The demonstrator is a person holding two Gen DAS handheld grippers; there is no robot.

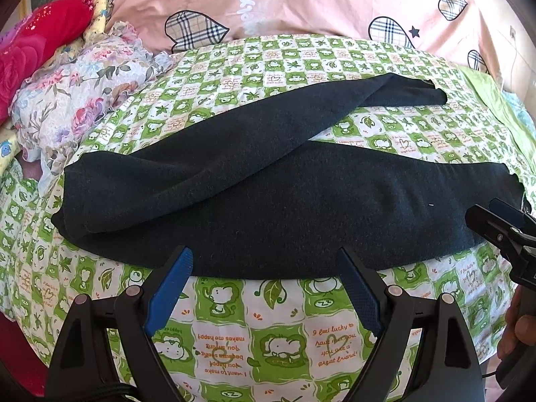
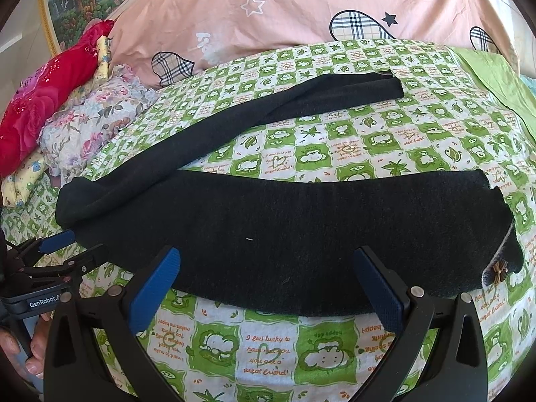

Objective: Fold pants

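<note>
Pants (image 1: pixel 268 201) lie spread on the bed's green checked sheet (image 1: pixel 284 335) just ahead of both claws, long axis running crosswise to their fingers. One leg stretches straight across in front; the other angles away toward the pink quilt (image 1: pixel 335 0). The left claw (image 1: pixel 264 288) and right claw (image 2: pixel 268 288) both stand wide apart, holding nothing, tips at the near hem edge. The right claw sits nearer the waistband end with its small bow (image 2: pixel 499 269). The fabric is dark, soft knit, mostly flat.
</note>
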